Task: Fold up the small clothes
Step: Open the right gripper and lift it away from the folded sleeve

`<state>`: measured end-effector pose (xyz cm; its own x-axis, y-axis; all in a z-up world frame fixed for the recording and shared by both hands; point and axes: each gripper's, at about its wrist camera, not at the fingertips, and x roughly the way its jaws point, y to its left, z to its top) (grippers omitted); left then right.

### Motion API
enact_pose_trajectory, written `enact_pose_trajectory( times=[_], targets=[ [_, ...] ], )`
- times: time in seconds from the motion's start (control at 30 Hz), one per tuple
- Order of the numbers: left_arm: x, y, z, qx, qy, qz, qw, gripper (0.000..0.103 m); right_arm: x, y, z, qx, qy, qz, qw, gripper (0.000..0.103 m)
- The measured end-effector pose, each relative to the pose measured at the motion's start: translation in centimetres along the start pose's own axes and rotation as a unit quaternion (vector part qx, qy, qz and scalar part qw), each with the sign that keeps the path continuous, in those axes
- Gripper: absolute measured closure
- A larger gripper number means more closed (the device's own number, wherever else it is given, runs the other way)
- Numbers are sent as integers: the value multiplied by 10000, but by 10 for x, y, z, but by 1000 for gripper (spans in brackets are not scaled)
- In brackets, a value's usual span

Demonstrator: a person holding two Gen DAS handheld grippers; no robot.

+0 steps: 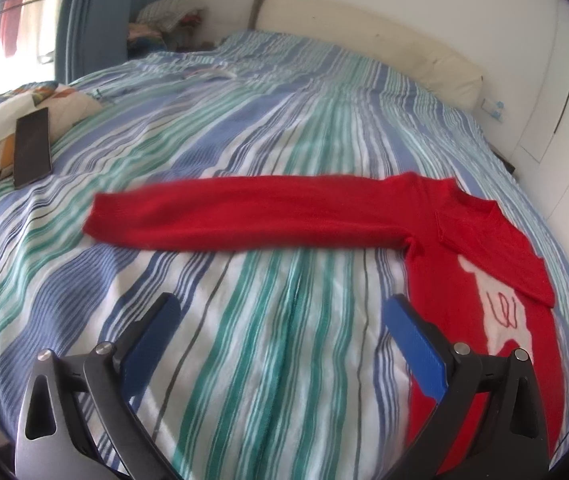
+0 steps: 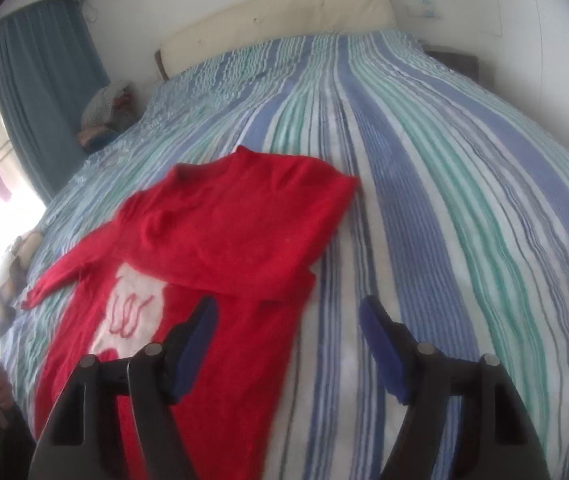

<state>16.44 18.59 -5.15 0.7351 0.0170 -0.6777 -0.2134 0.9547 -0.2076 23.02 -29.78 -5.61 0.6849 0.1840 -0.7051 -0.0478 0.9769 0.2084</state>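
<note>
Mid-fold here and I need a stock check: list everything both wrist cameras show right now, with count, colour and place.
sweater: one, red with a white patch, flat on the bed; one sleeve folded across the chest, the other stretched out sideways
bedspread: one, blue, green and white stripes, covering the bed
headboard: one, cream, against the far wall
phone: one, black, on a patterned pillow at the bed's edge
clothes pile: one, mixed colours, far corner by the curtain
curtain: one, blue, beside the window
left gripper: one, black with blue pads, jaws open above the bedspread
right gripper: one, black with blue pads, jaws open over the sweater's edge
</note>
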Motion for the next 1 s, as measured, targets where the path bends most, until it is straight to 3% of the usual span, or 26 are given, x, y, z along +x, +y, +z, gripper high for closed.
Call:
enact_pose_trajectory(
  times=[0.1,0.3,0.4,0.47,1.0],
  targets=[
    [3,-5,-2,71,58,16,10000,1,-17,-34,-33,134,-31,-448,9989,31],
    [7,-15,-9,352,1,266,9990,1,-58,-71,-86,595,-451,-841,9937,24],
    [9,-17,-12,437,17,328,9985,1,-73,-75,-84,929,-896,-654,9895,24],
    [11,-17,-13,446,18,361,9984,1,-78,-69,-81,792,-1079,-838,9874,20],
    [8,-17,-16,497,-9,403,9980,1,-90,-64,-84,832,-1417,-934,9820,20]
  ],
)
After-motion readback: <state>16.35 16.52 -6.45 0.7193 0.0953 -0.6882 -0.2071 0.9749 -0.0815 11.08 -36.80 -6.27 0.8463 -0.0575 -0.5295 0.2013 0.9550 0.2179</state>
